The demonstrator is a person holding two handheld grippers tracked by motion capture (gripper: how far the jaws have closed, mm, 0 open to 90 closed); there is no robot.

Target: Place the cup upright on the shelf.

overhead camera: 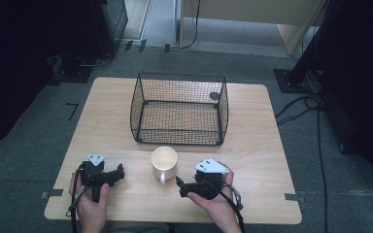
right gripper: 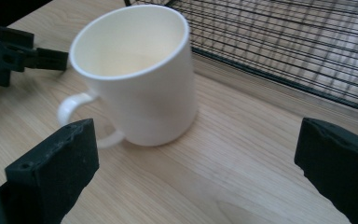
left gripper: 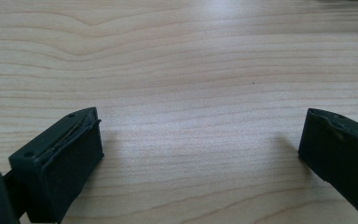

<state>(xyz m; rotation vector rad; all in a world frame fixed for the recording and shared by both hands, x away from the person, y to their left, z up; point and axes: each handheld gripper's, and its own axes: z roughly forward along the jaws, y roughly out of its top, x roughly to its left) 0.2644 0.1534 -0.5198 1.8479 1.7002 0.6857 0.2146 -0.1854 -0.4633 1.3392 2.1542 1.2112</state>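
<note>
At the lower left of the high view, my left hand-held gripper [overhead camera: 121, 171] rests low over the wooden worktop [overhead camera: 102, 126], its jaws spread wide with nothing between them; its own view looks down on bare grain. At lower centre stands the white mug [overhead camera: 164, 163], upright on the worktop, just in front of the black wire basket [overhead camera: 178, 108] that fills the middle of the frame. The mug's long axis runs straight up, its mouth open to the ceiling, and its handle [overhead camera: 162, 177] points toward the bottom edge of the frame, toward me. In the right gripper view the handle [right gripper: 77, 116] curls out at the left, just beside the left jaw. At lower right, my right hand-held gripper [overhead camera: 178, 183] is aimed leftward at the mug, jaws spread and holding nothing, the tips near the handle but apart from it.

I judge the step in hand to be the approach for a grasp, likely to lift the mug into the basket. To do it well I would bring the right hand-held gripper in level, straddle either the handle or the near wall of the mug squarely, and close only once the pads sit on both sides, so the mug does not tip or skid on the smooth wood.
</note>
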